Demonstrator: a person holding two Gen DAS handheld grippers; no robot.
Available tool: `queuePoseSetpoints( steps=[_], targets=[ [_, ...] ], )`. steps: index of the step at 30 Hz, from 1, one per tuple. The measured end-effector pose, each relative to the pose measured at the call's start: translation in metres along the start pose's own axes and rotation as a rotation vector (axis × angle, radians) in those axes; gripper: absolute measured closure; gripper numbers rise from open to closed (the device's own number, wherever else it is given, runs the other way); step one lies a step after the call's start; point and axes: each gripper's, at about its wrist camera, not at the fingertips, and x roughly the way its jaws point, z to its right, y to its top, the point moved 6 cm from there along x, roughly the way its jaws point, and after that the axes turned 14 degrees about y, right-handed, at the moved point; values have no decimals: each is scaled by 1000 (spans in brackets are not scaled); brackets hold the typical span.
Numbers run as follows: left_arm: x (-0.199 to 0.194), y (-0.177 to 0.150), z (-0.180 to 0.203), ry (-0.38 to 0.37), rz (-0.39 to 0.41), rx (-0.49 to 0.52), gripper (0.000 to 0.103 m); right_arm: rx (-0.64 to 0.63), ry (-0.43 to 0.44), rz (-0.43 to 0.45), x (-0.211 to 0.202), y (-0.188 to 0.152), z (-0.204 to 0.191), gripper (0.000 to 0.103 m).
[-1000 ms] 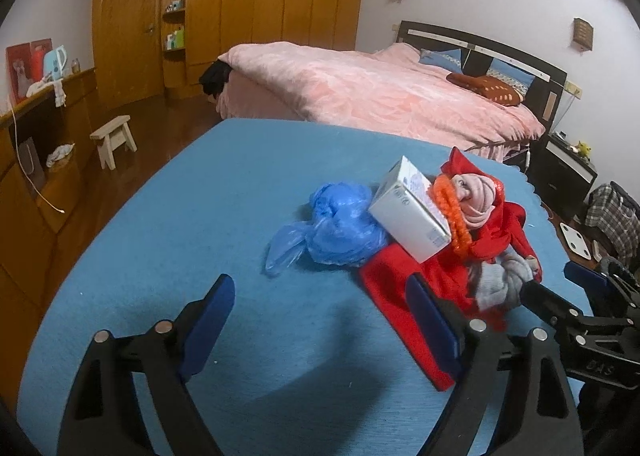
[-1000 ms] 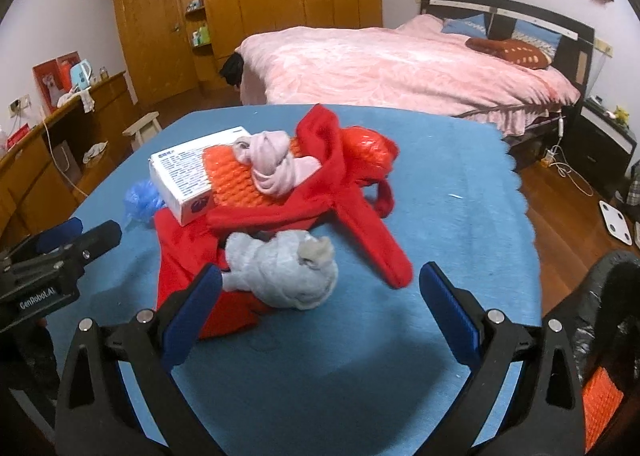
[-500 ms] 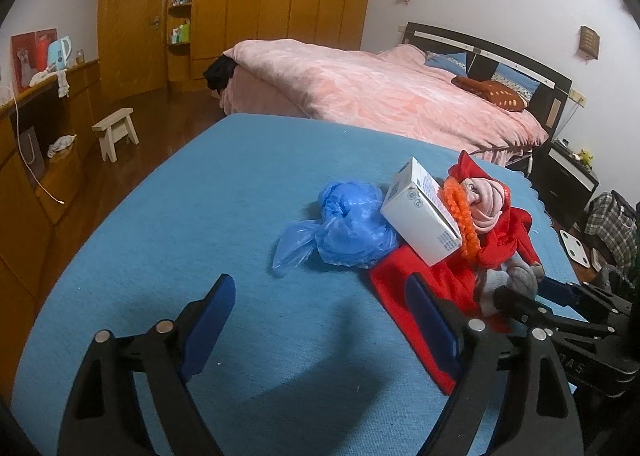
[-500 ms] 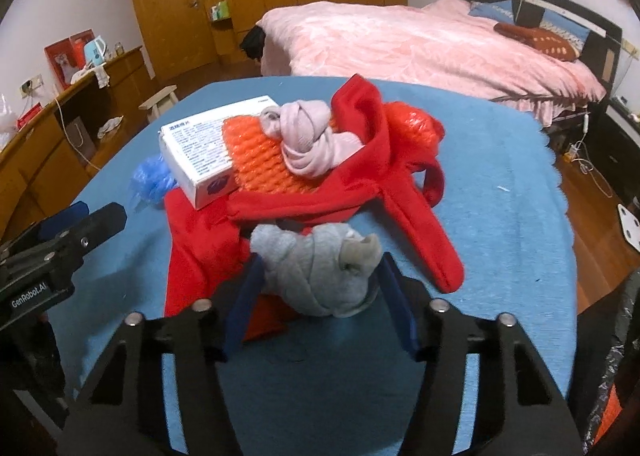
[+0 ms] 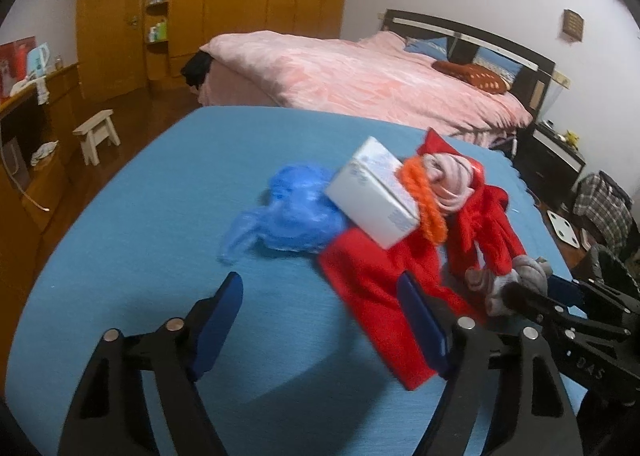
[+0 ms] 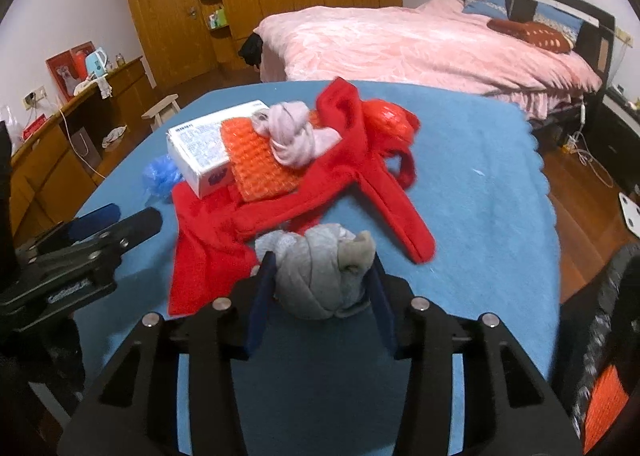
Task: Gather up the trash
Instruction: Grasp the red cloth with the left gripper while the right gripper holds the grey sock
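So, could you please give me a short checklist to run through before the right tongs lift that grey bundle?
1. Right tongs shut on the grey sock bundle: ok, a pad sits on each side of it.
2. Grip firm enough to lift: cannot tell.
3. Bundle free of the red garment: not ok, it rests against the cloth's edge, which could drag.
4. Left tongs out of the way: ok, open and empty over the blue tablecloth.
5. White box stable if the cloth shifts: cannot tell; it lies tilted on the pile.
6. Black bag in reach at right: ok, though whether it is open cannot be told.
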Motion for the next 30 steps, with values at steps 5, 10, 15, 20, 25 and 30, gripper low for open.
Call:
queuePoseSetpoints(
  steps=[5, 10, 15, 20, 25, 30],
  targets=[
    [6, -2, 17, -32, -25, 14, 29, 31, -47, 9, -9, -6, 18, 59],
    [14, -4, 30, -56, -58, 20, 33, 62, -64, 14, -10, -9, 31, 59],
    [22, -8, 40, -80, -101, 42, 50, 47, -74, 5, -7, -10, 30, 59],
    [23, -10, 47, -112, -109, 60, 80, 48, -77, 3, -7, -10, 31, 59],
    [19, -9, 52, -117, -92, 79, 95, 39, -88, -2, -6, -11, 33, 59],
    [7, -5, 50, -120, -43, 81, 97, 38, -87, 4, -7, -11, 30, 59]
  ],
)
